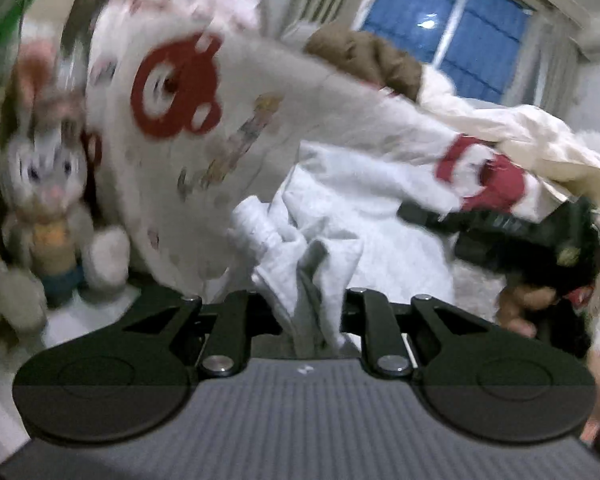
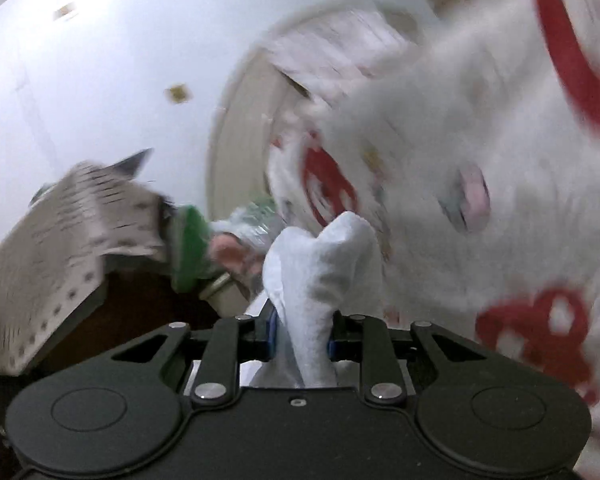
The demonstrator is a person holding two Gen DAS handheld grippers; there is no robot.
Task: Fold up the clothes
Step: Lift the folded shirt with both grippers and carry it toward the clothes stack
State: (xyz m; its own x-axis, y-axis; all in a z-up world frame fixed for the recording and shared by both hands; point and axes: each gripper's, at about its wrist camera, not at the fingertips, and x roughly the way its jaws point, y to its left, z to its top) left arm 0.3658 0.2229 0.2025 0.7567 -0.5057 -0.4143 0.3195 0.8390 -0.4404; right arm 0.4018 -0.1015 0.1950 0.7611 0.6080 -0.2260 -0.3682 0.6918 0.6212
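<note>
A white garment (image 1: 240, 120) printed with red bear heads hangs spread in the air between my two grippers. My left gripper (image 1: 312, 308) is shut on a bunched white fold of it (image 1: 300, 248). In the left wrist view my right gripper (image 1: 420, 216) shows as a black shape at the right, clamped on the garment's red-printed edge, with a hand (image 1: 520, 308) below it. In the right wrist view my right gripper (image 2: 302, 328) is shut on a thick white fold (image 2: 324, 260). The rest of the garment (image 2: 460, 220) billows blurred to the right.
A plush rabbit (image 1: 48, 200) stands at the left. Cream bedding (image 1: 520, 132) and a brown item (image 1: 364, 56) lie under a window (image 1: 452, 20). A grey patterned cloth (image 2: 60, 248) and a green-wrapped package (image 2: 192, 240) sit left of the right gripper.
</note>
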